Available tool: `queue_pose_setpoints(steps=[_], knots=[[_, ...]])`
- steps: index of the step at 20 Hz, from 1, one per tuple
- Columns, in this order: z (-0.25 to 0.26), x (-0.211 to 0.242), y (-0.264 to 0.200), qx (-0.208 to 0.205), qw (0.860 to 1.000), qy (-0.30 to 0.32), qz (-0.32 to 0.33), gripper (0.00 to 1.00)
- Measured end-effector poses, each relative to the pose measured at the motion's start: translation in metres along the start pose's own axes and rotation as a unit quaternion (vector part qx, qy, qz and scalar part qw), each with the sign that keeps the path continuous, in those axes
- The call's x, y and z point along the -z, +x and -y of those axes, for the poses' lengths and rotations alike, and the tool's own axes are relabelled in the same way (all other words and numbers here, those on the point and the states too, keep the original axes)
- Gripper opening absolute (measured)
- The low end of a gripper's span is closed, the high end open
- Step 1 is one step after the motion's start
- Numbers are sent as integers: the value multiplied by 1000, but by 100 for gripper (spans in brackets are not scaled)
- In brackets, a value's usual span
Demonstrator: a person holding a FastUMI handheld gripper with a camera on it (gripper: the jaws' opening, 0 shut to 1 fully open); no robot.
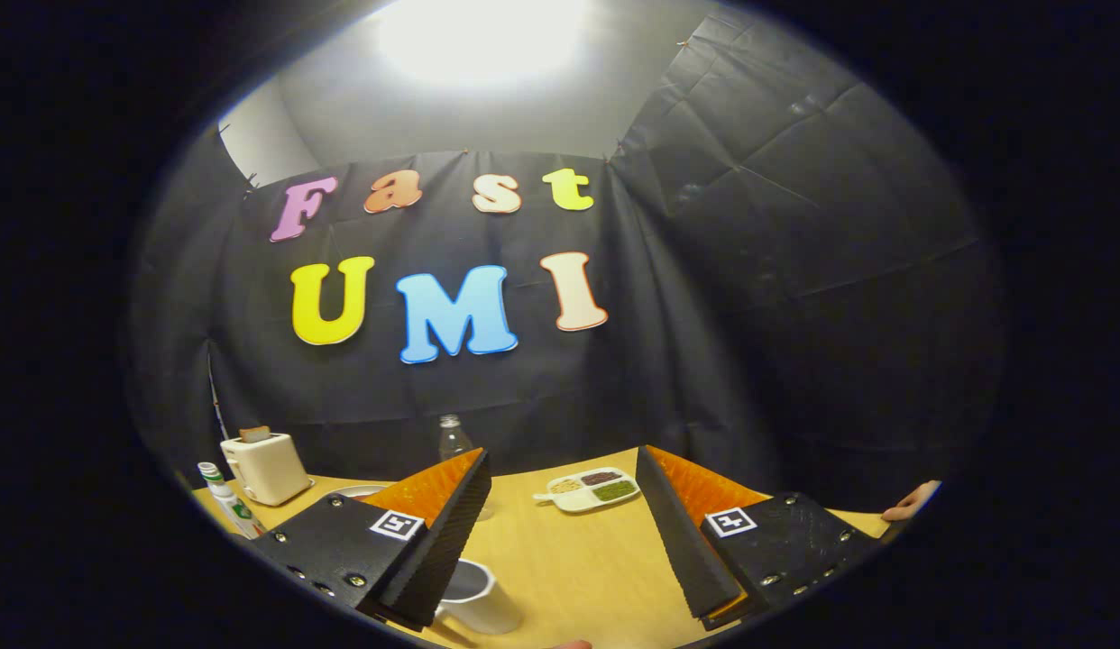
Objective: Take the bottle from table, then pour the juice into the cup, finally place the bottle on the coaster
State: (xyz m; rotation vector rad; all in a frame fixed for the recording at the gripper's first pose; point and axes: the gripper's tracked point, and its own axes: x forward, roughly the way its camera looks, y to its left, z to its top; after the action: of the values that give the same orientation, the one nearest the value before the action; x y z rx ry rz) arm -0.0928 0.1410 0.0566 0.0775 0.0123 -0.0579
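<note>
Beyond the two fingers, at the back of the wooden table (560, 559) near the black cloth wall, stands the bottle (454, 440), clear, upright and partly hidden behind the left finger. The gripper (560, 469) hangs above the table with its fingers spread wide and nothing between them. The bottle is well apart from them and untouched, so by my reading the step in hand is the first one: reaching out to take it.

Close under the left finger sits a white cup (481, 595), which looks like the target for the pour. I cannot make out a coaster with any certainty; a pale round edge (357, 492) shows just behind the left finger, but most of it is covered.

To do the reach well, I would keep the fingers as wide as they are and swing the gripper leftward until the bottle is centred in the gap between them, then travel forward and low enough to meet its body rather than its narrow neck. The cup lies almost under the path, so the approach should pass clear above it. A divided dish (589, 489) with three fillings sits ahead between the fingers, and a toaster (264, 467) and a small green-and-white bottle (226, 501) stand off to the left; none blocks the way, though a wide swing could brush the dish. Close only once both fingers flank the bottle evenly, since a clear, light bottle may tip if one finger touches first
</note>
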Motion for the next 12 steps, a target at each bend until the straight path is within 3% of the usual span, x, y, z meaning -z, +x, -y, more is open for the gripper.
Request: queue_pose_setpoints(steps=[7, 12], knots=[[-169, 32, -39, -152, 988, 10, -24, 98], [-256, 78, -58, -225, 972, 7, -70, 98]])
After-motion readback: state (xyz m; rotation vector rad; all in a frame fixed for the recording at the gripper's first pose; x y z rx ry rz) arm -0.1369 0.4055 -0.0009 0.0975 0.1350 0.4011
